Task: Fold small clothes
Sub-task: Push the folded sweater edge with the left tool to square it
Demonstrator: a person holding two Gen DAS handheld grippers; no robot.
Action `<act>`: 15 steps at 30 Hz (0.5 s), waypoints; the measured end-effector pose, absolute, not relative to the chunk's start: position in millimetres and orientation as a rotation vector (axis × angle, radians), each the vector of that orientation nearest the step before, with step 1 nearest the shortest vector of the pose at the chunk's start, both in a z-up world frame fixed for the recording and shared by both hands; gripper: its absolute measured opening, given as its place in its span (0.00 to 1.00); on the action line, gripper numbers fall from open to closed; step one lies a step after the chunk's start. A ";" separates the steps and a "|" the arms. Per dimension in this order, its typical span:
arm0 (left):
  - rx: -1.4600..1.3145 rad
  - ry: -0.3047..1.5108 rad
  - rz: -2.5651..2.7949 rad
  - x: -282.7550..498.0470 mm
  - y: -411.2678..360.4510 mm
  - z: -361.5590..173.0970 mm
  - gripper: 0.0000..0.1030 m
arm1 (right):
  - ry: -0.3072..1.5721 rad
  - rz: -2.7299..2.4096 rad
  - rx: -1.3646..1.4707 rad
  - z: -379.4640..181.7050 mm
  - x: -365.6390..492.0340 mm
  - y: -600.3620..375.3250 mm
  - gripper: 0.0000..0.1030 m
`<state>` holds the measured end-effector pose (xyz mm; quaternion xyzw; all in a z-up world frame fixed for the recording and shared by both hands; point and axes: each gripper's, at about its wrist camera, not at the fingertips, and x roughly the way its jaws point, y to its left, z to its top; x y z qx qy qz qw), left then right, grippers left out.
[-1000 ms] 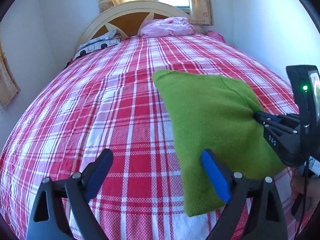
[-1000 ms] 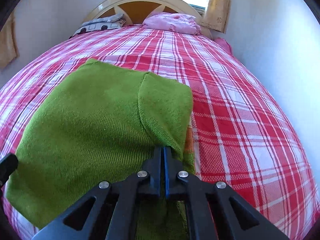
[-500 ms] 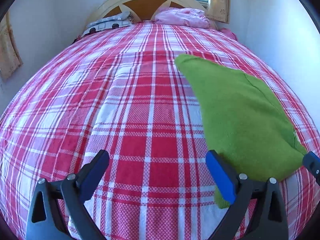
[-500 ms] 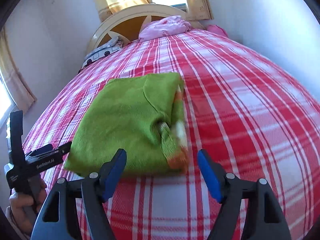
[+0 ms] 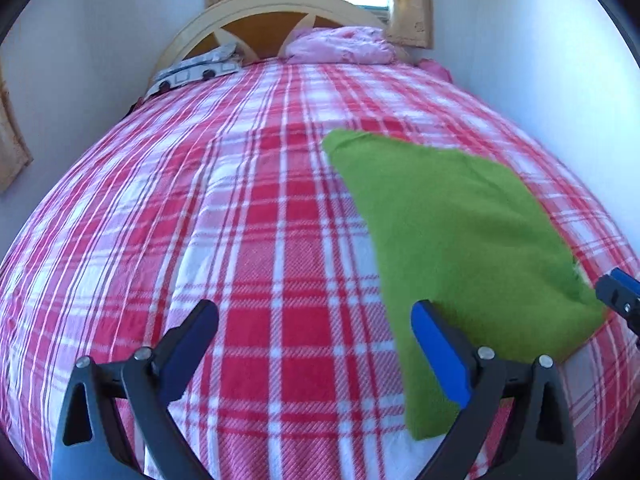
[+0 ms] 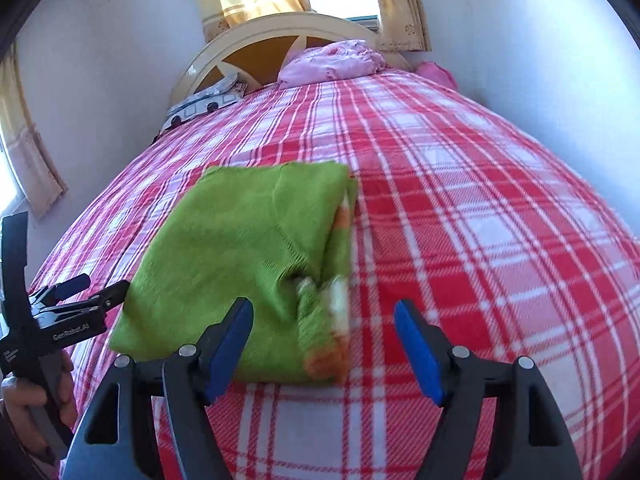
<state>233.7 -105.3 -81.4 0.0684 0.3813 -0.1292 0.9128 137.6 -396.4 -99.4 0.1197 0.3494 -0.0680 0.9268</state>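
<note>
green sweater (image 6: 240, 256), folded, on the bed (image 6: 480, 220), just ahead of both my grippers.
right gripper (image 6: 324, 344) nearer, facing its short end; left gripper (image 5: 316, 352) alongside; long axis toward headboard; both fingers spread, holding nothing.

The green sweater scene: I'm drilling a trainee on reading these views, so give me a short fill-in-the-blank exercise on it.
1. The sweater lying folded on the bed is ____ in colour.
2. The right hand-held gripper has its jaws ____, with nothing clamped between them.
3. The bedspread's pattern is red and white ____.
4. The pillow at the headboard is ____ in colour.

Missing words: green; open; plaid; pink
</note>
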 end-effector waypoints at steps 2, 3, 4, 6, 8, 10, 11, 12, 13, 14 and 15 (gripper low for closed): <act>0.088 0.799 -0.317 243.6 -106.5 -78.3 0.97 | 0.698 -0.152 0.285 -95.4 142.4 -407.8 0.72; 0.033 0.825 -0.365 251.7 -106.6 -77.5 0.96 | 0.692 -0.158 0.307 -94.2 145.2 -412.1 0.72; -0.031 0.852 -0.415 259.6 -106.3 -77.7 0.95 | 0.689 -0.168 0.332 -93.7 148.8 -416.6 0.72; -0.143 0.896 -0.489 274.7 -107.2 -79.7 0.85 | 0.698 -0.186 0.348 -94.2 157.9 -419.3 0.72; -0.180 0.940 -0.505 288.4 -114.9 -81.5 0.82 | 0.703 -0.161 0.320 -94.5 170.2 -413.7 0.72; -0.186 0.962 -0.498 300.0 -122.6 -83.3 0.82 | 0.703 -0.144 0.269 -93.6 184.0 -407.9 0.72; -0.190 0.971 -0.497 303.8 -125.7 -84.9 0.82 | 0.701 -0.138 0.257 -93.6 190.2 -407.4 0.72; -0.205 0.987 -0.505 307.9 -129.9 -88.4 0.82 | 0.699 -0.130 0.259 -94.6 197.3 -409.0 0.72; -0.224 1.005 -0.516 311.3 -133.8 -92.0 0.82 | 0.703 -0.117 0.276 -96.7 205.2 -411.9 0.72; -0.240 1.021 -0.522 313.5 -136.7 -95.6 0.82 | 0.716 -0.101 0.298 -100.2 214.0 -416.0 0.72; -0.253 1.039 -0.525 314.8 -140.3 -100.7 0.82 | 0.736 -0.095 0.322 -105.8 224.6 -421.8 0.72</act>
